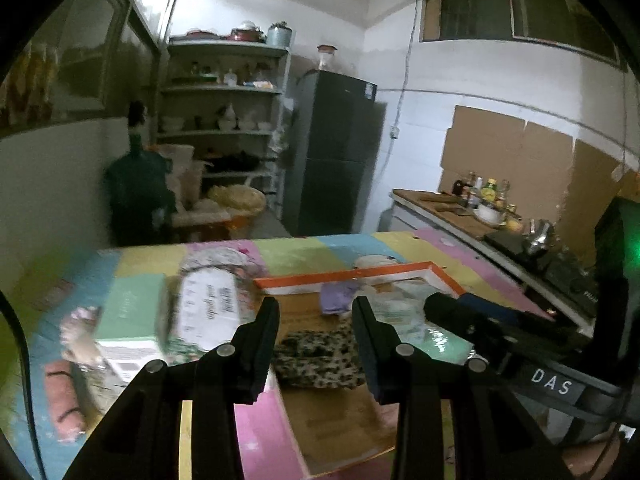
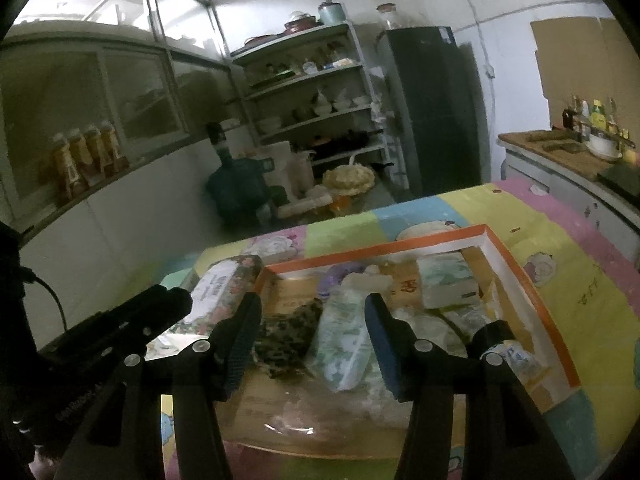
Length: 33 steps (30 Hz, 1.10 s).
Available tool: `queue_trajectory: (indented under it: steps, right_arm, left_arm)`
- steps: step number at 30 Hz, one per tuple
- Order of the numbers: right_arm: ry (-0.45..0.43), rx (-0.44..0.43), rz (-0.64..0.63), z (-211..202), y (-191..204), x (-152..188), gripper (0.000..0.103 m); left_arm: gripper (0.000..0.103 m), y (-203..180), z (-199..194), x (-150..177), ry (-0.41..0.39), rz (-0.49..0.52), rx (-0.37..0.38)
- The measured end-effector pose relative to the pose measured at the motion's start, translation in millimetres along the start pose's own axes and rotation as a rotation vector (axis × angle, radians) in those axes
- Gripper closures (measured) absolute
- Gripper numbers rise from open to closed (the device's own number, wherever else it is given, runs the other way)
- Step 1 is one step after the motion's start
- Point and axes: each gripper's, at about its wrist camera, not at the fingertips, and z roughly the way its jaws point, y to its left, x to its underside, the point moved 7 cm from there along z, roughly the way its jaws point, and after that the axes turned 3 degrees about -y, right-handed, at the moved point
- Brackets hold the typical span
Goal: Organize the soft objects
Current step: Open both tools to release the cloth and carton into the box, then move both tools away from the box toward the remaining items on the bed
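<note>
A shallow cardboard box with an orange rim (image 1: pixel 348 276) (image 2: pixel 384 246) lies on the pastel patchwork table cover. Inside it lie a leopard-print cloth (image 1: pixel 316 360) (image 2: pixel 288 336), a purple cloth (image 1: pixel 336 296) (image 2: pixel 340 274), a pale green tissue pack (image 2: pixel 344 340) and a white pack (image 2: pixel 448 280). My left gripper (image 1: pixel 316 314) hovers open above the leopard cloth, holding nothing. My right gripper (image 2: pixel 312 308) is open above the leopard cloth and the green pack, its pads clear of both. Each gripper shows at the edge of the other's view.
Left of the box lie a floral tissue pack (image 1: pixel 212 304) (image 2: pixel 224 280), a mint green carton (image 1: pixel 128 320) and a pink roll (image 1: pixel 64 400). A counter with bottles (image 1: pixel 480 196) runs along the right. Shelves (image 2: pixel 312 92) and a dark fridge (image 2: pixel 432 108) stand behind the table.
</note>
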Motion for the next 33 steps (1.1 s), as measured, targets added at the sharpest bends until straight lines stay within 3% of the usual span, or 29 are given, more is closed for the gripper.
queue_trajectory:
  steps: [15, 33]
  right_arm:
    - [-0.008, -0.070, -0.063, -4.1, 53.9, 7.0, 0.047]
    - [0.033, -0.149, -0.156, 12.7, 124.4, 22.8, 0.047]
  left_arm:
    - [0.065, 50.7, -42.2, 0.3, -0.044, -0.006, -0.163]
    - [0.065, 112.6, -73.2, 10.4, -0.055, -0.060, -0.251]
